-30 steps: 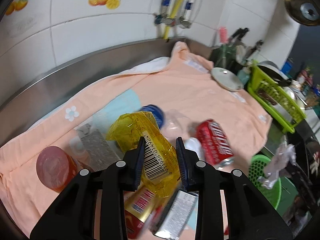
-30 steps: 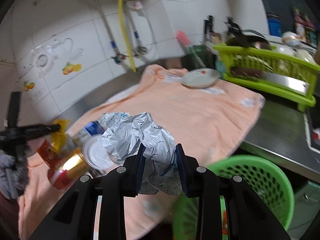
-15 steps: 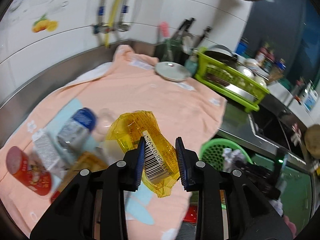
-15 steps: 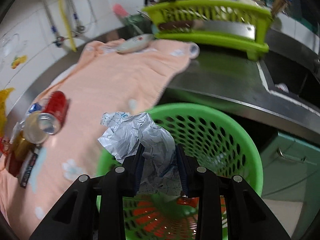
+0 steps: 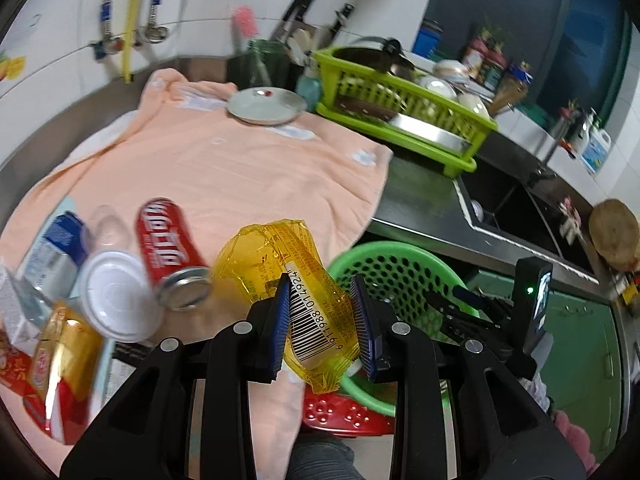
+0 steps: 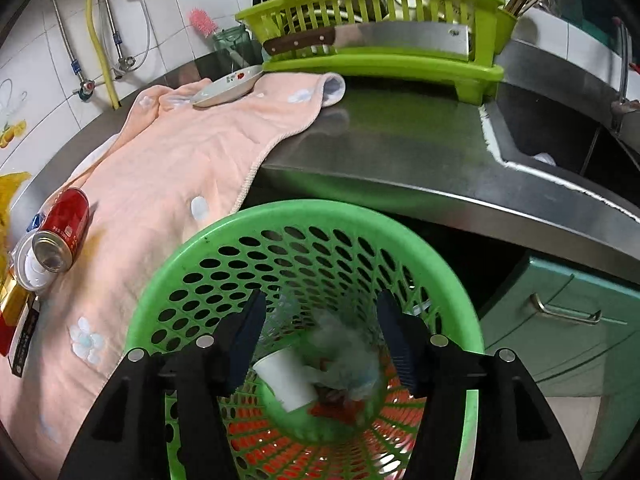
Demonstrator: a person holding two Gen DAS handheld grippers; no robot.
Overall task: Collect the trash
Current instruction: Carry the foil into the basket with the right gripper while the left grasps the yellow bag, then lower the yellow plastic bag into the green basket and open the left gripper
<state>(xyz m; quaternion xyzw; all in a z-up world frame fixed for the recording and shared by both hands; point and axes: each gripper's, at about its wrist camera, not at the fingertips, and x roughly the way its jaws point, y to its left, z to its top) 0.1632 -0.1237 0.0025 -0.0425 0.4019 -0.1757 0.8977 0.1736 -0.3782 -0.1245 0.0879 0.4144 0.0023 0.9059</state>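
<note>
- While your left gripper [image 5: 323, 320] pinches the wrapper [image 5: 280, 264] above the bench's front edge, its view shows only the basket [image 5: 384, 252] rim.
- Your right gripper [image 6: 320, 340], spread, looks inside: cup [image 6: 286, 380], blurred paper [image 6: 352, 356].

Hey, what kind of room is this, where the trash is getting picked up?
Most likely a home kitchen. A steel counter runs into a sink, a green dish rack holds dishes and a cleaver, and water pipes run up the tiled wall.
</note>
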